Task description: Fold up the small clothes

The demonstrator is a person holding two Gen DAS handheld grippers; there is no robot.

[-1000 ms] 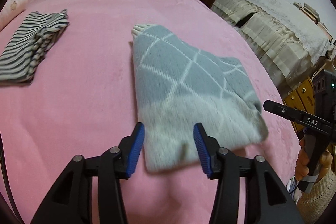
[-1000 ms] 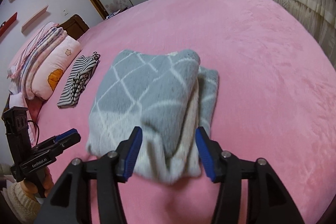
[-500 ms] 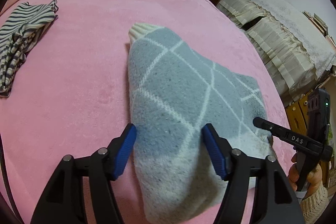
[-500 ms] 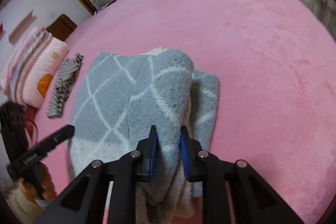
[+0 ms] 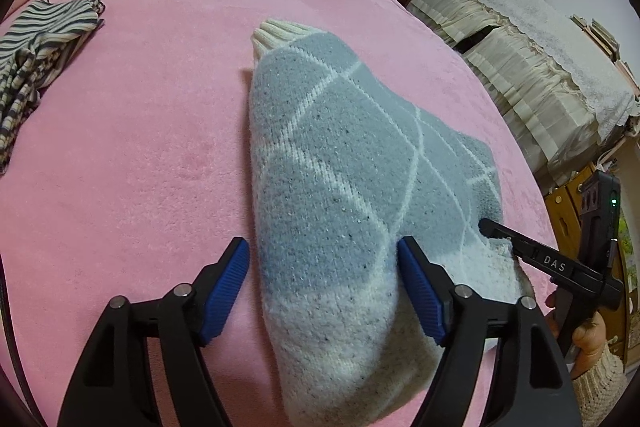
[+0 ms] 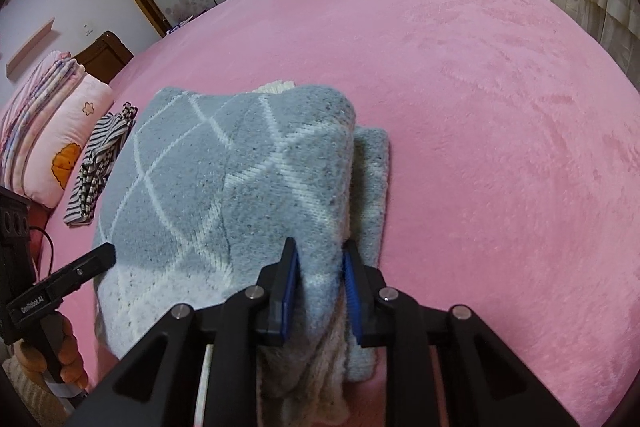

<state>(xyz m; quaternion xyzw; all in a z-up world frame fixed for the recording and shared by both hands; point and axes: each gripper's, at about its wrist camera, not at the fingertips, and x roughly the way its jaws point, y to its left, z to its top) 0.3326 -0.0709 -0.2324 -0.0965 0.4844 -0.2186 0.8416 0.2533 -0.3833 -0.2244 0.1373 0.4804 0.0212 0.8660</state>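
A grey knitted sweater (image 5: 340, 167) with white diamond lines and a cream cuff lies folded on the pink bed (image 5: 140, 107). My left gripper (image 5: 322, 287) straddles its near left end. Its jaws are opening: the left pad (image 5: 226, 291) stands clear of the knit and the right pad is at the fabric's side. In the right wrist view my right gripper (image 6: 320, 279) is shut on the sweater's (image 6: 224, 167) thick folded right edge, with the blue pads pressing into it. Each gripper shows at the edge of the other's view, with a hand on its handle.
A folded black-and-white striped garment (image 5: 36, 39) lies at the far left of the bed. Beside it are pillows and folded bedding (image 6: 60, 131). A cabinet under a cream lace cover (image 5: 540, 59) stands past the right edge. Bare pink bed (image 6: 480, 107) spreads to the right.
Both grippers came down and closer to the sweater. The right jaws closed onto its folded edge. The left jaws spread wider around the near end.
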